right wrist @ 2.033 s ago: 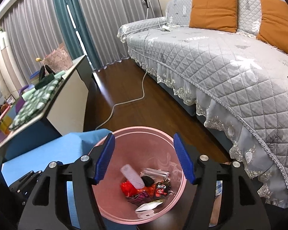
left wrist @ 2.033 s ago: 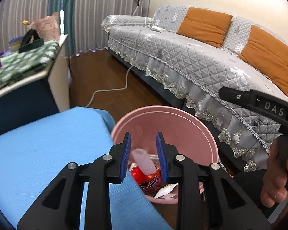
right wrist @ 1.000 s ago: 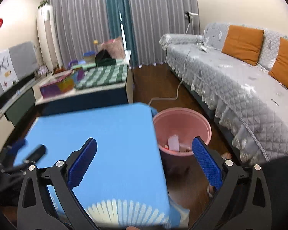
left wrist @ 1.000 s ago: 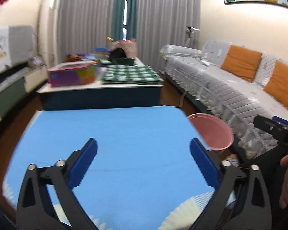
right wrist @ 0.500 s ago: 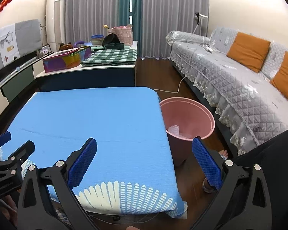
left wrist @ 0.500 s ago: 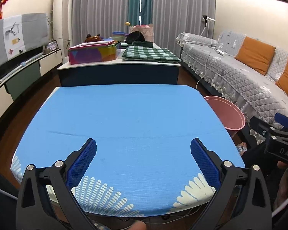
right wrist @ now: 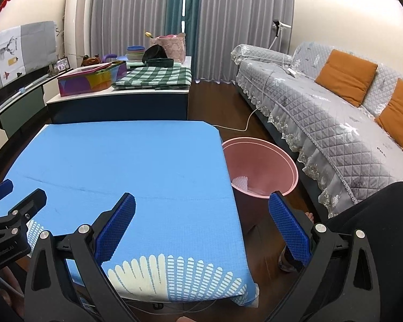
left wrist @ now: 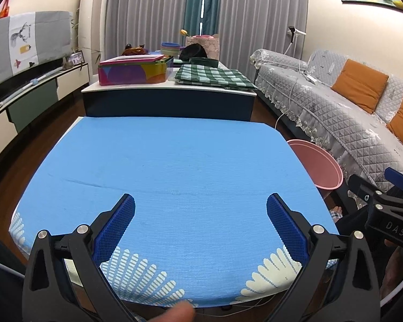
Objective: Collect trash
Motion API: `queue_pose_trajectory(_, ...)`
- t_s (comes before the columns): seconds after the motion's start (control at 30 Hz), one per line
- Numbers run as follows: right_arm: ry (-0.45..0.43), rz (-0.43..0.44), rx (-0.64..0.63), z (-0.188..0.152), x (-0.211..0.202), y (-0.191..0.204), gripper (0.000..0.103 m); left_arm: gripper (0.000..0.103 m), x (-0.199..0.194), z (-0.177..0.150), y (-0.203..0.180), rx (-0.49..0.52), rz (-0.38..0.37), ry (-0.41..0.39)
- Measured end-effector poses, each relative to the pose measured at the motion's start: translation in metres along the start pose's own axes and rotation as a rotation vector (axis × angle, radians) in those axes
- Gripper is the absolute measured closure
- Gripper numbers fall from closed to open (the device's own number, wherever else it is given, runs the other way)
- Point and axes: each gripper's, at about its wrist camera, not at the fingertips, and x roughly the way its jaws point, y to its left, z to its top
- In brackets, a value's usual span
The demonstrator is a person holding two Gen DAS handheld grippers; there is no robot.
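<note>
Both grippers pulled back from round pink plastic bin (right wrist: 260, 161), frame right, mouth up; left gripper (left wrist: 200, 224) and right gripper (right wrist: 201, 221) spread wide, empty.

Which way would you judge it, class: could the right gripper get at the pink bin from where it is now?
Probably yes. The right gripper is open and empty, and the pink bin stands on the floor beside the blue table, mouth up, nothing between them.
</note>
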Motion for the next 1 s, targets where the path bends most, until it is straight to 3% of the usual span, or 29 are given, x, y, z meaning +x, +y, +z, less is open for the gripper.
queue_pose_trajectory(1.0, -0.006, -0.001, -0.007, 0.0015, -0.0015, 0.0010, 0.005, 0.008, -0.0018, -0.0020, 0.0009, -0.015, -0.007, -0.001)
